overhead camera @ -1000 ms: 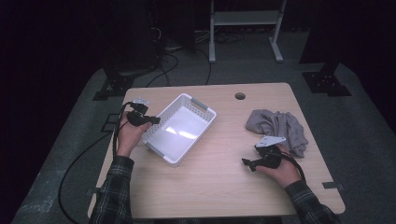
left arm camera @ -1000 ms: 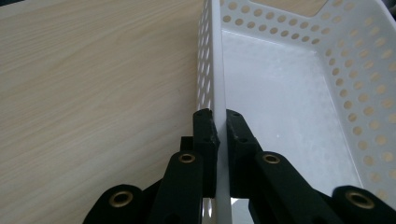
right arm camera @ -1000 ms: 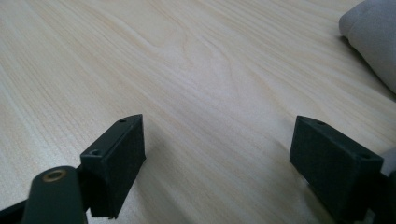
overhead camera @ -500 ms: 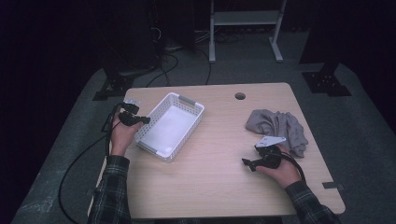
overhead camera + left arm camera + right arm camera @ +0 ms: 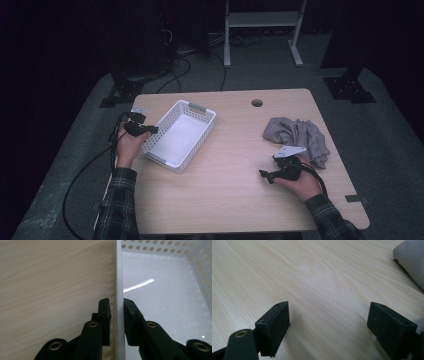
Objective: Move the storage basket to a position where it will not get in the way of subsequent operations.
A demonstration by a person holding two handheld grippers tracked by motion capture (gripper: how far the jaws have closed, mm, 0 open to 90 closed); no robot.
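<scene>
Starting nearest the person: the right gripper [image 5: 265, 173] hovers low over the pale wooden desk [image 5: 225, 200], fingers [image 5: 274, 322] spread wide with nothing between them. My guess is it's parked, waiting its turn. There's plenty of bare desk in front of it, and the crumpled grey cloth [image 5: 297, 137] lies just beside it toward the right edge.

Over on the left side, the left gripper [image 5: 152, 130] straddles the near long wall of the white perforated plastic basket [image 5: 210, 125]. Its fingers [image 5: 103, 312] have just been opening: one sits outside, one inside, with a sliver of gap at the wall [image 5: 119, 270], so it looks like a letting-go. The basket sits flat and angled near the desk's left edge, so there isn't much room to go further left. Farther back, a small round cable hole [image 5: 257, 103] sits near the far edge.
</scene>
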